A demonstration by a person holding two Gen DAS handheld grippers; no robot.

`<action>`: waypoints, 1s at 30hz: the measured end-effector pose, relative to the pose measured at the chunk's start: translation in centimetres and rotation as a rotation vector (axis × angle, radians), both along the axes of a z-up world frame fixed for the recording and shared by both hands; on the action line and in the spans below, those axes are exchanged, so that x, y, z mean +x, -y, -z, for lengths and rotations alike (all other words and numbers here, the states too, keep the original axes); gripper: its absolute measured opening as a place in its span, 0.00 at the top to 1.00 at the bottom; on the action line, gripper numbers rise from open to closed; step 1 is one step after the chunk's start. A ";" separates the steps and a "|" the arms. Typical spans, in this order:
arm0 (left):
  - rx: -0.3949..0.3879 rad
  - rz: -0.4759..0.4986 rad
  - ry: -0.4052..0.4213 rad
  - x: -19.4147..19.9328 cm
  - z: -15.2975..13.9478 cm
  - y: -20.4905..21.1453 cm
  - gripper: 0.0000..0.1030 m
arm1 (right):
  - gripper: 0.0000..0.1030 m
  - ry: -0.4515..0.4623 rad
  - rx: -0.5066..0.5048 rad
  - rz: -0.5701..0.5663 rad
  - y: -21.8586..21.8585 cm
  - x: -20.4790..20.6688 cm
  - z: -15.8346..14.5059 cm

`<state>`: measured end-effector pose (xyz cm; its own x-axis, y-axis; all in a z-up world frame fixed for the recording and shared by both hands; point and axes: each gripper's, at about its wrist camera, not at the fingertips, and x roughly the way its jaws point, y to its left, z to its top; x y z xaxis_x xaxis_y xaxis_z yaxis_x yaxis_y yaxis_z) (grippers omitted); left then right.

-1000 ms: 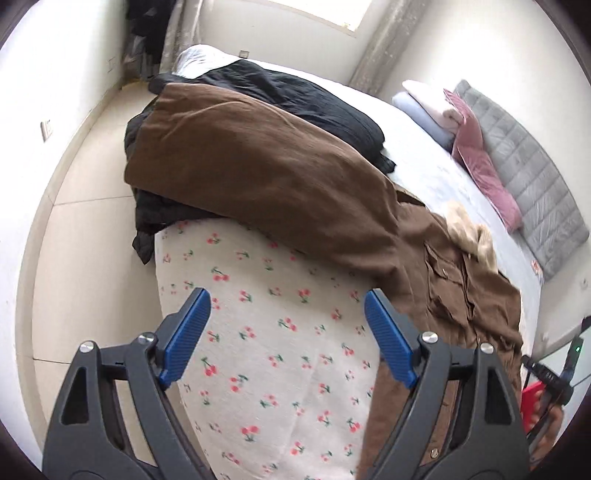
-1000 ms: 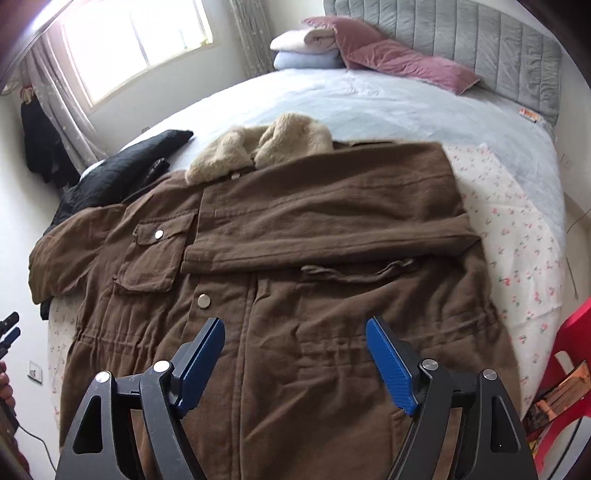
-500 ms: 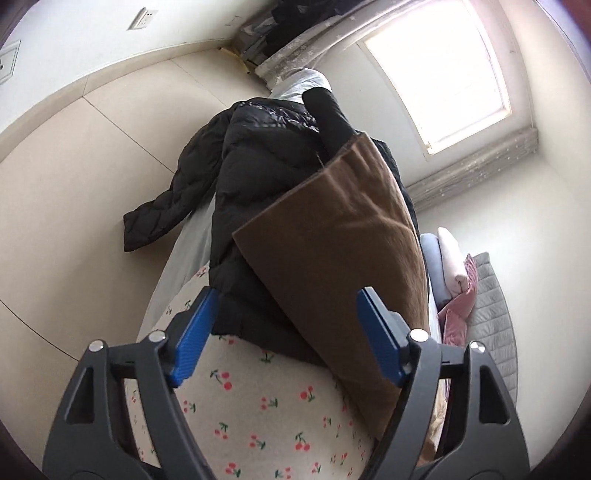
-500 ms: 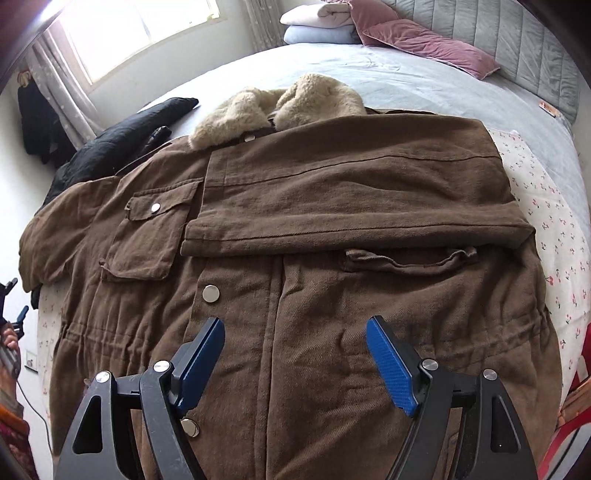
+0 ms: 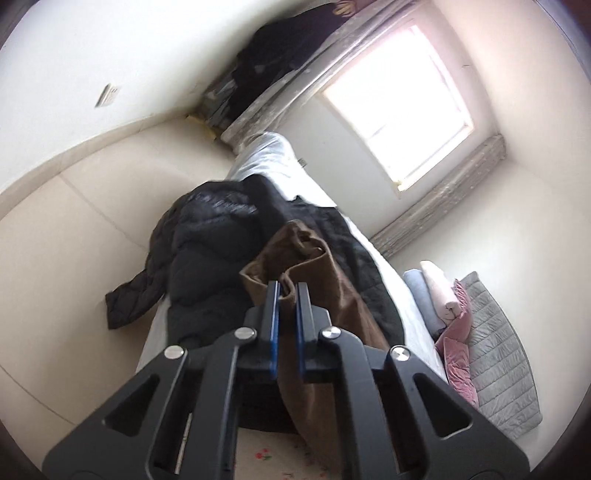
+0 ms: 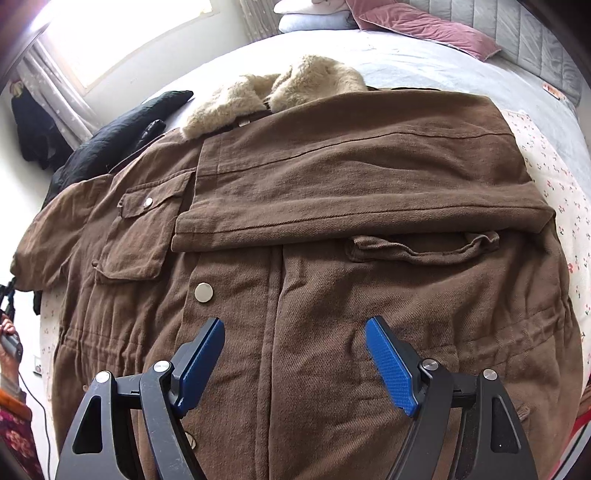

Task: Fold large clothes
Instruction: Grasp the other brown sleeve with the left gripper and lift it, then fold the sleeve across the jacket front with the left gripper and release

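Note:
A large brown jacket [image 6: 332, 229] with a beige fleece collar [image 6: 280, 88] lies front up on the bed. One sleeve is folded across its chest. My right gripper [image 6: 293, 328] is open and hovers just above the jacket's lower front. My left gripper [image 5: 287, 291] is shut on the cuff end of the other brown sleeve [image 5: 314, 280], which is bunched up above a black puffer jacket [image 5: 207, 258].
The black puffer jacket hangs over the bed's edge toward the tiled floor [image 5: 74, 258]. A cherry-print sheet [image 6: 561, 192] covers the bed. Pillows [image 6: 424, 29] and a grey headboard [image 6: 517, 33] are at the far end. A window [image 5: 399, 107] is behind.
My left gripper moved to the sleeve's end and shut on it, lifting the cuff. My right gripper came lower and closer to the jacket's front and stays open.

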<state>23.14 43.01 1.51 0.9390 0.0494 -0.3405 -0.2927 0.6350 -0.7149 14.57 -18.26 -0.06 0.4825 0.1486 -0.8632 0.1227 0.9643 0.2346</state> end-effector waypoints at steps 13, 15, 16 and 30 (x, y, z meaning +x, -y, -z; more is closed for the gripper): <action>0.200 0.512 0.326 1.4 -18.7 22.9 0.93 | 0.22 0.052 0.063 0.026 2.1 -0.4 -1.2; 0.210 0.598 0.318 2.2 -19.4 27.2 0.93 | 0.22 0.058 0.075 0.041 2.6 -0.4 -1.3; 0.213 0.641 0.313 2.5 -19.5 29.3 0.93 | 0.22 0.060 0.079 0.047 2.6 -0.2 -1.3; 0.355 1.091 0.071 5.8 -15.4 40.8 0.58 | 0.22 0.102 0.090 0.076 4.1 -0.4 -1.9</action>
